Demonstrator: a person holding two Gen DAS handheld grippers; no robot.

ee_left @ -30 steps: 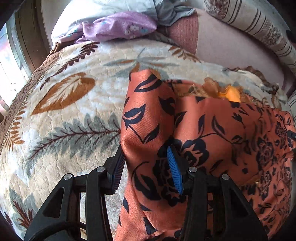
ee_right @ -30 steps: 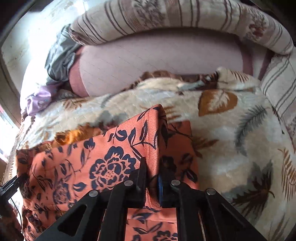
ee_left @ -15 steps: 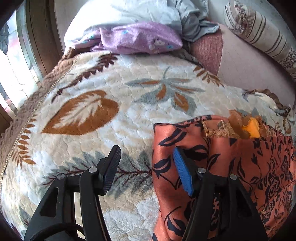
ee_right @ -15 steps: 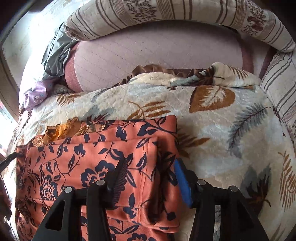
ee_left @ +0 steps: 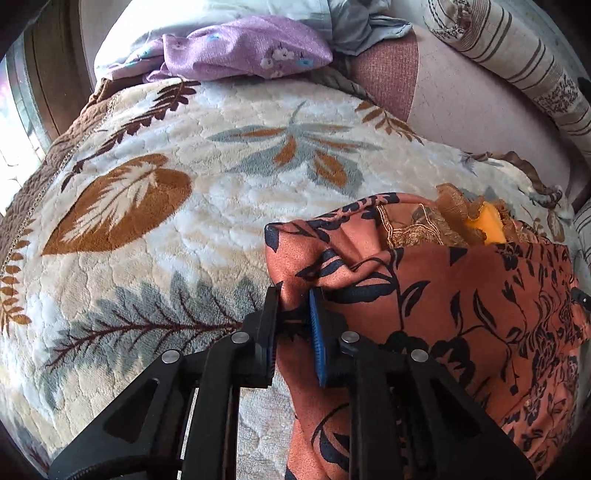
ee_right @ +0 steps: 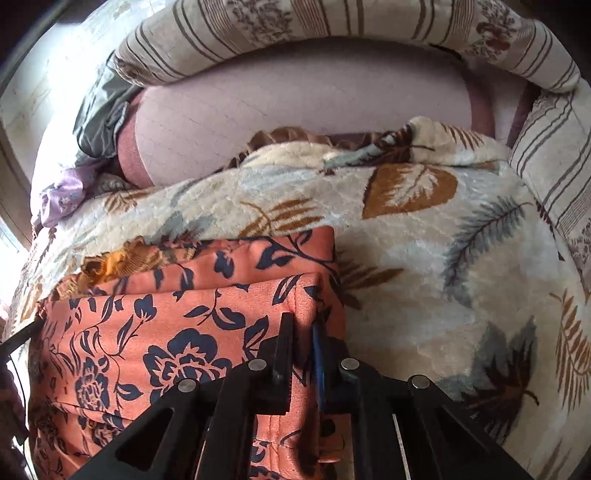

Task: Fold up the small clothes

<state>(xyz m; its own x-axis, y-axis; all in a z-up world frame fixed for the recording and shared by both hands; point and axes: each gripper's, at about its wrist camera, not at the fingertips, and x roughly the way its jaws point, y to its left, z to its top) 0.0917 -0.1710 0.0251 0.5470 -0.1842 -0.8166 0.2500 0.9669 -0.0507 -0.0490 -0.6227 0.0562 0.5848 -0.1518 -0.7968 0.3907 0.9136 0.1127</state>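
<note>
Orange floral garment (ee_left: 461,295) pinched, seemingly firmly, by both grippers.

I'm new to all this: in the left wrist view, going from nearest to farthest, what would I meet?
The left gripper, jaws closing on the orange floral garment → leaf-patterned blanket → purple flowered cloth.

Daylight from a window (ee_left: 14,110) falls on the leaf-patterned blanket (ee_left: 155,206) and striped bolster (ee_right: 332,22).

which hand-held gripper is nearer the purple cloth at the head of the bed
Left. The left hand-held gripper pinches the orange garment's edge on the purple cloth's side; the right hand-held gripper grips the opposite edge, farther away.
</note>
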